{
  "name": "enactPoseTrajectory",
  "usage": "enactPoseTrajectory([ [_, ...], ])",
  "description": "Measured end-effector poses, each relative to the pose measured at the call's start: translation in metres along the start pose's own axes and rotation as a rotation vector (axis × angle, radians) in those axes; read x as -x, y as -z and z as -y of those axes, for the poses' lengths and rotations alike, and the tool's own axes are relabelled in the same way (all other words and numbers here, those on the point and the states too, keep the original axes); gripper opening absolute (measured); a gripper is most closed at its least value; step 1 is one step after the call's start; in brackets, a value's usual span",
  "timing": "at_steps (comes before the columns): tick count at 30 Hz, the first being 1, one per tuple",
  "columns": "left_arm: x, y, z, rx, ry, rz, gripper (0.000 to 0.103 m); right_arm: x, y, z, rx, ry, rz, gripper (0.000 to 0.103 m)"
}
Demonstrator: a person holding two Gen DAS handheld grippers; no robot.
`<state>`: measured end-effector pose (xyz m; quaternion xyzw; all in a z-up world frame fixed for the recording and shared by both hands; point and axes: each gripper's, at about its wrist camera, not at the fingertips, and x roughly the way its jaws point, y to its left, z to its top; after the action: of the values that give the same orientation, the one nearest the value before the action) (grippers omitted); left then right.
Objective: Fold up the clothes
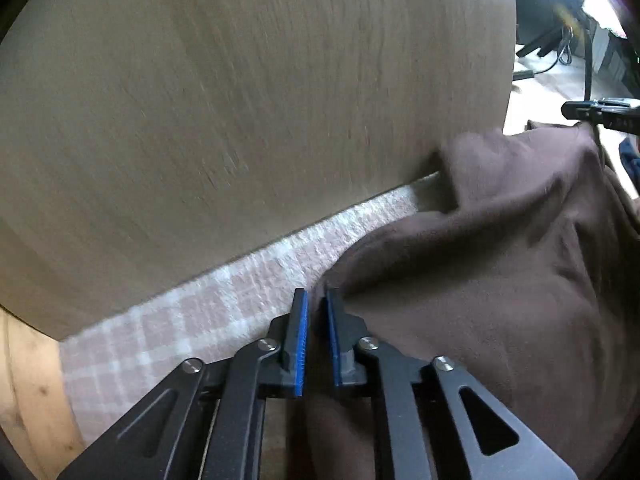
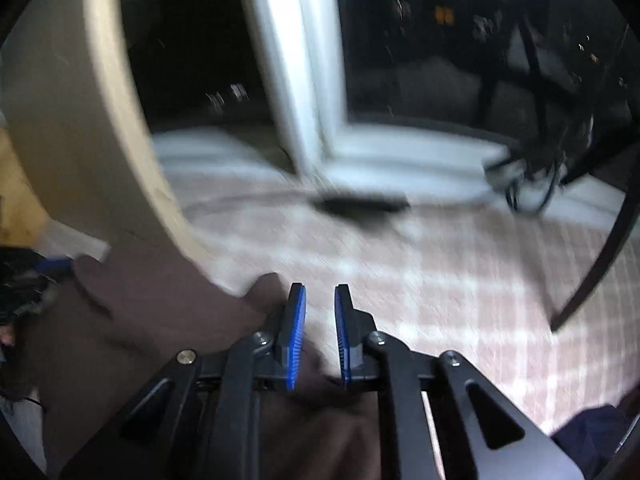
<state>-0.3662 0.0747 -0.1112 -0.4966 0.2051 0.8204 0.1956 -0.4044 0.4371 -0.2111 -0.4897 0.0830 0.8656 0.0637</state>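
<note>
A dark brown garment [image 1: 500, 264] hangs stretched between my two grippers beside a round wooden table [image 1: 240, 100]. My left gripper [image 1: 318, 304] is shut on one edge of the brown cloth, which bunches between its blue pads [image 1: 302, 332]. My right gripper shows at the far right of the left wrist view [image 1: 592, 114], pinching the cloth's other corner. In the right wrist view the right gripper [image 2: 320, 300] has brown cloth [image 2: 160, 312] running back between its blue pads [image 2: 296, 336]. That view is blurred.
A pink and white checked carpet [image 1: 208, 320] lies under the table. In the right wrist view a dark window with a white frame [image 2: 304, 80] faces me, with the table rim [image 2: 120, 120] at the left, a dark curved leg [image 2: 600, 248] at the right and cables [image 2: 528, 184] by the wall.
</note>
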Motion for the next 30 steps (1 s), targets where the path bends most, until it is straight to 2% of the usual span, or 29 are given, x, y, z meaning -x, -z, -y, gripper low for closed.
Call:
enactPoseTrajectory([
  [3, 0.014, -0.01, 0.007, 0.008, 0.021, 0.048, 0.013, 0.005, 0.0, 0.01, -0.02, -0.041, 0.018, 0.021],
  [5, 0.02, -0.02, 0.016, 0.003, 0.073, 0.072, 0.015, 0.007, -0.002, 0.01, -0.004, -0.066, 0.011, 0.025],
  [9, 0.009, -0.045, 0.049, -0.007, 0.194, 0.051, 0.022, -0.001, -0.004, 0.002, 0.046, -0.066, -0.016, 0.025],
  [14, -0.026, -0.038, 0.07, -0.02, 0.193, -0.03, 0.021, -0.02, -0.003, 0.0, 0.043, -0.099, -0.037, 0.025],
  [18, -0.031, -0.034, 0.078, -0.025, 0.165, -0.015, 0.02, -0.034, 0.001, -0.005, 0.058, -0.119, -0.07, 0.025],
  [19, -0.031, -0.033, 0.078, -0.022, 0.17, -0.01, 0.018, -0.038, 0.003, -0.007, 0.066, -0.122, -0.08, 0.025],
  [20, -0.028, -0.03, 0.08, -0.028, 0.172, 0.002, 0.006, -0.04, 0.006, -0.008, 0.075, -0.128, -0.079, 0.025],
  [21, -0.026, -0.028, 0.081, -0.034, 0.174, 0.014, 0.004, -0.04, 0.009, -0.01, 0.088, -0.139, -0.061, 0.025],
  [22, -0.022, -0.026, 0.081, -0.038, 0.168, 0.03, 0.004, -0.039, 0.012, -0.011, 0.097, -0.154, -0.048, 0.012],
  [23, -0.019, -0.025, 0.08, -0.042, 0.161, 0.047, 0.004, -0.037, 0.014, -0.011, 0.1, -0.174, -0.04, 0.007],
  [26, 0.004, -0.02, 0.072, 0.004, 0.137, 0.134, 0.003, -0.021, 0.019, -0.01, 0.118, -0.178, 0.037, 0.005],
  [28, 0.032, -0.019, 0.068, 0.028, 0.024, 0.289, 0.004, 0.001, 0.018, -0.007, 0.104, -0.182, 0.141, 0.005],
  [29, 0.036, -0.021, 0.07, 0.024, -0.054, 0.326, 0.005, 0.009, 0.016, -0.006, 0.095, -0.16, 0.188, 0.004],
  [30, 0.035, -0.024, 0.072, 0.017, -0.102, 0.313, 0.009, 0.013, 0.013, -0.006, 0.09, -0.096, 0.219, 0.004],
])
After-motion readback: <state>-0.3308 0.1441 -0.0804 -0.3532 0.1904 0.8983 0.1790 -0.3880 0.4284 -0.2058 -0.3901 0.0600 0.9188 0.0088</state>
